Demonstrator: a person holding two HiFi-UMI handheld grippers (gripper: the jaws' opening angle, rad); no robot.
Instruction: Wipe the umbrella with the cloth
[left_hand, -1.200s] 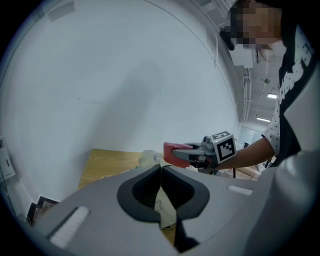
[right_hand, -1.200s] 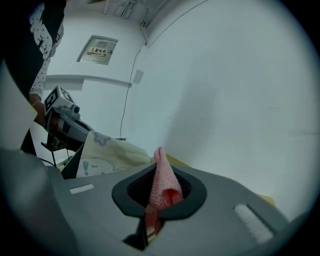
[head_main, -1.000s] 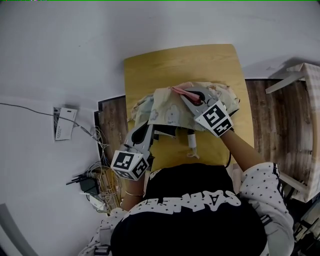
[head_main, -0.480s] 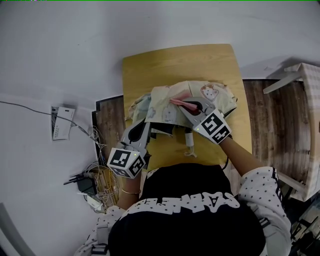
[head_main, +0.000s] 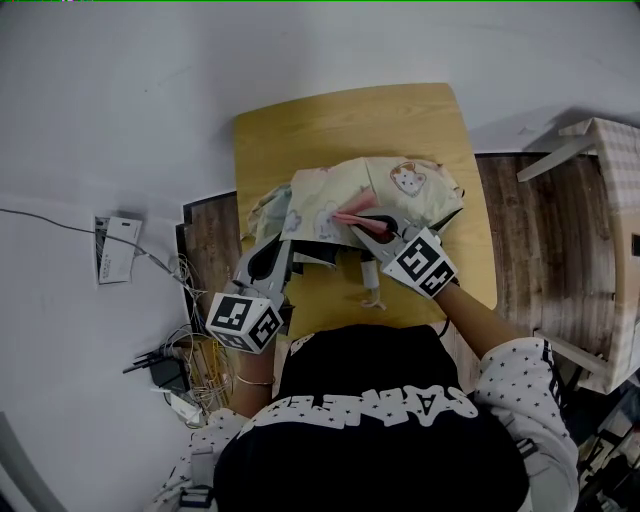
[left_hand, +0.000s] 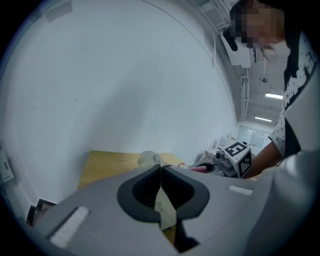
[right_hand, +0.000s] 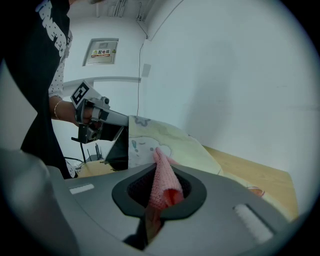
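Note:
A cream umbrella (head_main: 385, 190) with cartoon prints lies half open on the yellow wooden table (head_main: 300, 125). My left gripper (head_main: 283, 248) is shut on a strip of the umbrella's fabric (left_hand: 164, 206) at the canopy's left edge. Over the canopy's near middle, my right gripper (head_main: 355, 228) is shut on a folded pink cloth (head_main: 349, 215), which rests on the fabric. In the right gripper view the pink cloth (right_hand: 162, 182) sticks out between the jaws, with the umbrella (right_hand: 160, 136) just beyond. The umbrella's handle (head_main: 372, 290) points toward the table's near edge.
A tangle of cables and a power strip (head_main: 175, 375) lies on the floor at the left, beside a white box (head_main: 113, 250). A pale wooden piece of furniture (head_main: 600, 140) stands at the right. A white wall runs along the table's far side.
My right gripper has drawn the pink cloth across the canopy toward the person and to the left, uncovering a cat print. The left gripper keeps its hold in place.

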